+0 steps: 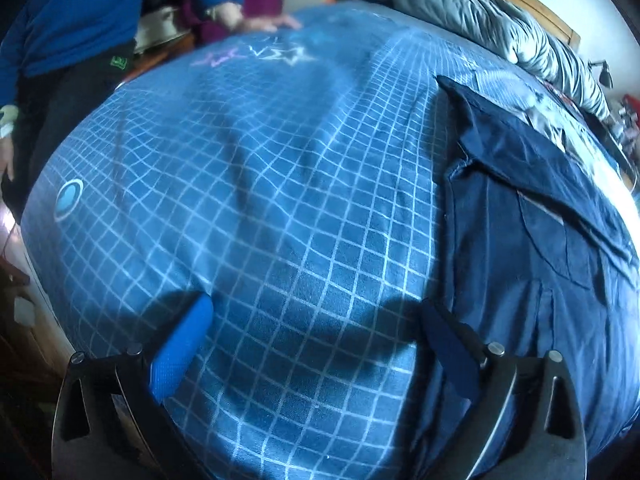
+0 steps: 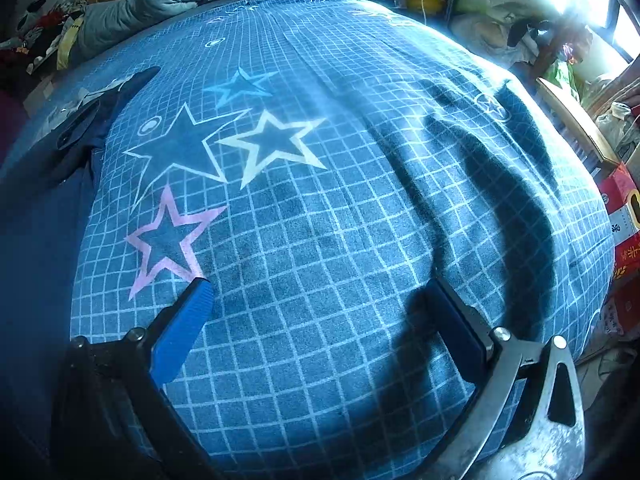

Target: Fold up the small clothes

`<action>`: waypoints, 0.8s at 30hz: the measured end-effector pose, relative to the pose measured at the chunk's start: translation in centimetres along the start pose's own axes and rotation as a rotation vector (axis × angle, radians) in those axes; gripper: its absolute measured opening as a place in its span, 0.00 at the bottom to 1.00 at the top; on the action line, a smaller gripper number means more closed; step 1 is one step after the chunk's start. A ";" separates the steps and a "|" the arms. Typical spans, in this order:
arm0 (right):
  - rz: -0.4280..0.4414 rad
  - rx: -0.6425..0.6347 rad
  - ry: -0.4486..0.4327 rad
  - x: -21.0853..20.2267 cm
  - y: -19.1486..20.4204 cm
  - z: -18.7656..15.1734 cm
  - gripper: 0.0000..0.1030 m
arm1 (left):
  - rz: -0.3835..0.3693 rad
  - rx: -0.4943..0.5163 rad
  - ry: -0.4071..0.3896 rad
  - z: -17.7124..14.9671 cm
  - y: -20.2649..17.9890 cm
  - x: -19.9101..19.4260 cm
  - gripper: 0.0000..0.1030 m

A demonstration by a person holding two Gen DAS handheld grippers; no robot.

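Both left tongs [image 1: 316,340] and right tongs [image 2: 320,320] hover wide open, empty, above the bedspread [image 1: 280,200], beside the navy garment [image 1: 520,240].

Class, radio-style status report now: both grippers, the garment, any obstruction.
Left gripper open, empty. Right gripper open, empty. Navy garment partly folded on grid bedsheet, untouched. Bystander's hand on far bed edge, clear of the garment.

navy garment [image 1: 520,216] cut off at right edge, person in blue sweater [image 1: 80,12] cropped, bedside clutter [image 2: 560,48] blurred
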State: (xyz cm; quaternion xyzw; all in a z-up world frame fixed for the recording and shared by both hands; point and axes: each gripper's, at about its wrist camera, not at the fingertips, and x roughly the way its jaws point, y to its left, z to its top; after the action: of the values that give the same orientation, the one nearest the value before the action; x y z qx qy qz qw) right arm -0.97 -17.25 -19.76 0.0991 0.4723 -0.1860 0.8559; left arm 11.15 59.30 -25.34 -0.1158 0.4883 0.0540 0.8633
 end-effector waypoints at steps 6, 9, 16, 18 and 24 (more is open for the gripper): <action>-0.008 0.015 -0.023 -0.2 0.0 -0.4 1.00 | 0.031 -0.016 0.008 0.7 -0.8 0.9 1.00; 0.008 0.006 0.007 -0.1 -0.1 0.1 1.00 | 0.002 -0.066 0.004 1.7 -0.2 1.0 1.00; 0.125 -0.039 0.032 -3.7 0.2 0.3 0.98 | -0.263 -0.177 -0.027 0.8 5.2 -4.0 0.88; 0.203 -0.075 0.025 -5.8 1.2 -0.7 0.98 | -0.320 -0.184 -0.038 -0.7 6.9 -5.9 0.90; 0.452 -0.205 0.129 -9.4 5.9 -5.7 0.98 | -0.474 -0.158 0.072 -6.1 8.1 -7.1 0.90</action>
State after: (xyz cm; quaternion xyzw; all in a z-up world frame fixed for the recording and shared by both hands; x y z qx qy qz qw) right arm -7.54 -7.83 -14.89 0.1264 0.5080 0.0655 0.8495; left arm 0.71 65.76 -23.49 -0.2961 0.4721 -0.1162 0.8221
